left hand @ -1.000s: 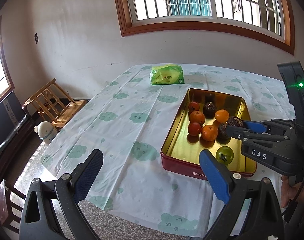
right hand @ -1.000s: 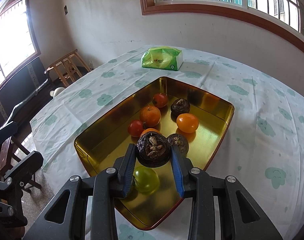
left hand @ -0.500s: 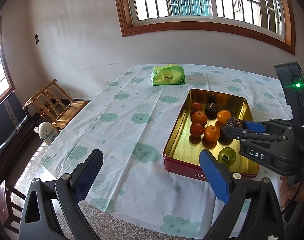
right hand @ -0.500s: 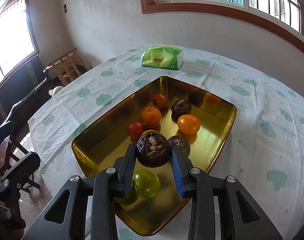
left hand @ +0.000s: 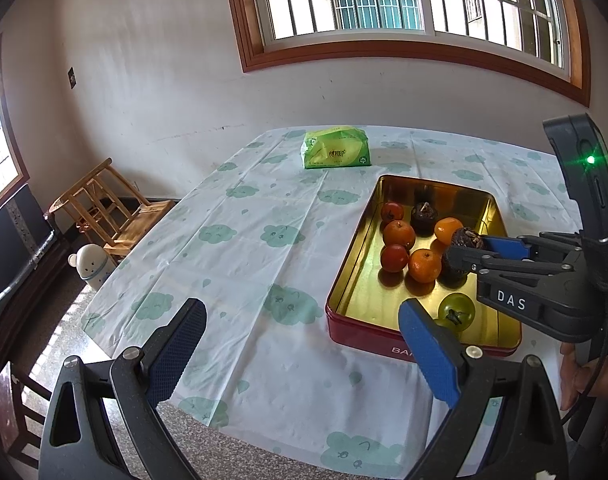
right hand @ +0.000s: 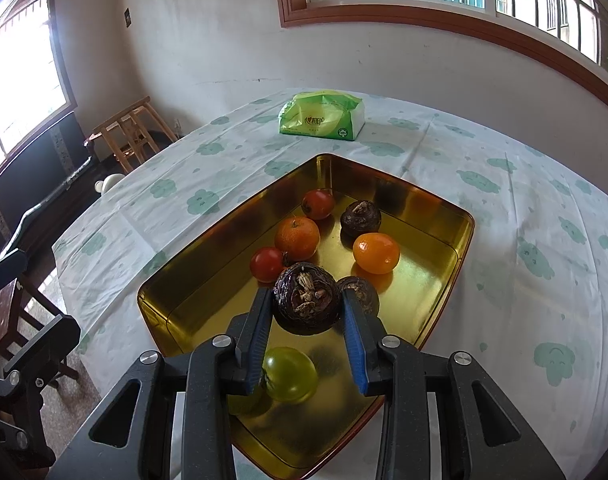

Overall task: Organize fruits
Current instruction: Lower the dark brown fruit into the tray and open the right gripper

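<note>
I've got the tabletop (left hand: 232, 264) filling the middle of the left view, and the gold tin tray (right hand: 459, 248) sitting centre frame in my right view. My right hand-held gripper (right hand: 307, 312) is clamped on a dark wrinkled fruit (right hand: 305, 303), carried above the tray floor just over the near end. That's the relation I care about: the fruit hangs directly above open gold floor, with a second dark fruit (right hand: 361, 294) just beside it to the right and the green tomato (right hand: 290, 374) lower in frame, beneath the fingers. The held fruit is roundish, stem end facing my camera. The left hand-held gripper (left hand: 300, 352) is spread wide, empty, off the tray's lower-left, well apart. The left view shows the fruit raised clear of the oranges; the right view alone shows its seating between both pads.
</note>
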Demonstrator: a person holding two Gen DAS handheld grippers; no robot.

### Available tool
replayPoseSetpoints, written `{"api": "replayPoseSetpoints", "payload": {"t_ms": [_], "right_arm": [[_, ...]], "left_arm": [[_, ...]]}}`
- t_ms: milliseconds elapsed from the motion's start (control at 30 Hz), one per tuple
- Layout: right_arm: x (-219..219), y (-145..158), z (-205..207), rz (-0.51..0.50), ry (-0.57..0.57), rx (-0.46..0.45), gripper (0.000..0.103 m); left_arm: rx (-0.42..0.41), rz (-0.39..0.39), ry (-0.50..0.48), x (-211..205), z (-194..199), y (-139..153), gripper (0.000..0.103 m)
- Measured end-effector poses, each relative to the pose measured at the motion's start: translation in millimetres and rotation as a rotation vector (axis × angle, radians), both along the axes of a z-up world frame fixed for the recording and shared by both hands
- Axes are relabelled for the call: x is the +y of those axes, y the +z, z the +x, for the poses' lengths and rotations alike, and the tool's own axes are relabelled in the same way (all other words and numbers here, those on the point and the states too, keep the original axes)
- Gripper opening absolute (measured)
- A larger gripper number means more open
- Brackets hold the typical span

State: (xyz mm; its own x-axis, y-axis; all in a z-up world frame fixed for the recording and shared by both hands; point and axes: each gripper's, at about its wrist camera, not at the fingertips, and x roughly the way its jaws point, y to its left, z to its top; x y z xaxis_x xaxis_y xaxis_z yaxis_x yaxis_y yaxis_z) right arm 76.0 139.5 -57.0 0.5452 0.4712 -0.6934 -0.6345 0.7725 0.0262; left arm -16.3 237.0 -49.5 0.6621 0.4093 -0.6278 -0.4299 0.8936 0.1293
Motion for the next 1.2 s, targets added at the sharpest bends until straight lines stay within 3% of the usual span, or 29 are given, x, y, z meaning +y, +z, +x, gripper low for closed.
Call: {"api": "replayPoseSetpoints", "payload": {"t_ms": [1200], "right_arm": [[5.8, -6.4, 5.3, -0.008, 0.0, 0.003, 0.036]], "left_arm": [[0.01, 0.004, 0.0, 0.3, 3.7, -5.1, 0.096]]}}
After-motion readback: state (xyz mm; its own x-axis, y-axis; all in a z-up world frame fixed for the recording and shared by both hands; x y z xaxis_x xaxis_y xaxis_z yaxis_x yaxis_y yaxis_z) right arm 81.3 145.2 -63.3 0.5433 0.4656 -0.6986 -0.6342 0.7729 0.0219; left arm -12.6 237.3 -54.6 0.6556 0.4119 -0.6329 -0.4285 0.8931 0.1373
